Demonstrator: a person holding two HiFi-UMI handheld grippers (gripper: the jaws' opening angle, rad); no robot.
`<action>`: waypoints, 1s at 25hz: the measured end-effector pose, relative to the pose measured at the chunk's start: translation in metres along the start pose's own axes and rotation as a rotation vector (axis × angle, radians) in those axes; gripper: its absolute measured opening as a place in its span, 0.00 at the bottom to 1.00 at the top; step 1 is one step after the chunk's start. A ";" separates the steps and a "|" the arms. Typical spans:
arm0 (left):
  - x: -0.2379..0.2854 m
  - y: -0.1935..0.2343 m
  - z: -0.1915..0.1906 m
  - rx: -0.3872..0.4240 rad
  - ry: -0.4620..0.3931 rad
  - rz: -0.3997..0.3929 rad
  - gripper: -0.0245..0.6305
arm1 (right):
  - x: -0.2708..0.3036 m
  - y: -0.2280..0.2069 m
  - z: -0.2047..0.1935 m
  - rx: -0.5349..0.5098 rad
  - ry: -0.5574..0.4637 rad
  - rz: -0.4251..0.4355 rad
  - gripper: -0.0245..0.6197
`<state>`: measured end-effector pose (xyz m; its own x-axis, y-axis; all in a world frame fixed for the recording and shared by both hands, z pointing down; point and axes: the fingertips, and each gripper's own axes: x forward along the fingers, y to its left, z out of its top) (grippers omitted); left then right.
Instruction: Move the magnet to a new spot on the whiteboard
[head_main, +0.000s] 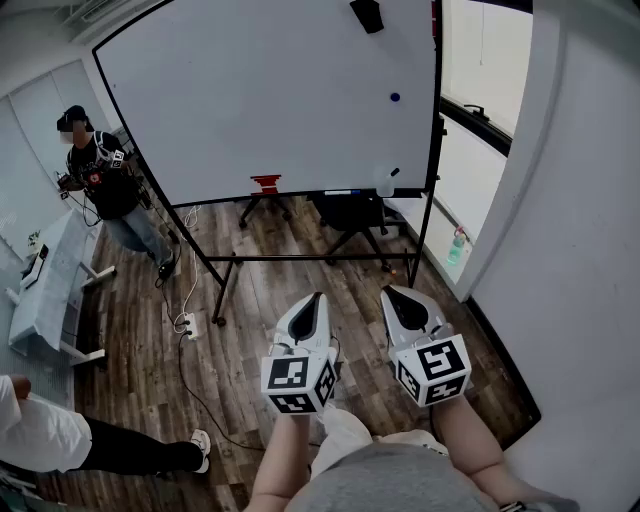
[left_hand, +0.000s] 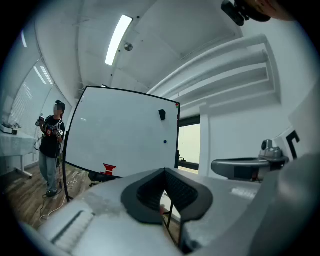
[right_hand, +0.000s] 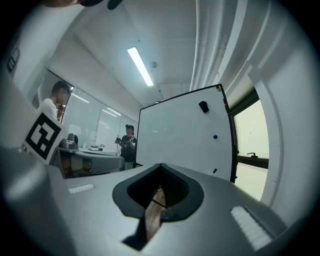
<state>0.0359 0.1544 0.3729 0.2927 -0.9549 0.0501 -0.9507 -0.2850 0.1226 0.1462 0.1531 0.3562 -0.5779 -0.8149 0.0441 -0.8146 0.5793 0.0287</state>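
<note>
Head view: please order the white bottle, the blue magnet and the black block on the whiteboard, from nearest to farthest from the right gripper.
From the right gripper:
1. the white bottle, on the bottom ledge of the whiteboard, right side.
2. the blue magnet, higher up, right part of the board.
3. the black block, at the top edge.

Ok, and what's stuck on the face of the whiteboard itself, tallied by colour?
Blue: 1, the magnet
Black: 1, the block at the top edge
Total: 2 on the face of the whiteboard
</note>
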 end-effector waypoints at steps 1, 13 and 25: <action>-0.001 -0.001 -0.001 -0.001 0.002 0.001 0.04 | -0.001 0.000 -0.001 0.002 0.003 0.001 0.04; -0.011 -0.012 -0.013 -0.014 0.022 -0.014 0.04 | -0.010 0.005 -0.008 0.028 0.009 0.013 0.04; -0.011 -0.012 -0.007 -0.051 0.004 0.028 0.04 | -0.003 -0.004 -0.001 0.057 -0.010 0.040 0.04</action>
<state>0.0446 0.1687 0.3775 0.2664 -0.9621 0.0583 -0.9521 -0.2533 0.1710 0.1510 0.1532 0.3573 -0.6103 -0.7914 0.0345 -0.7922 0.6096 -0.0302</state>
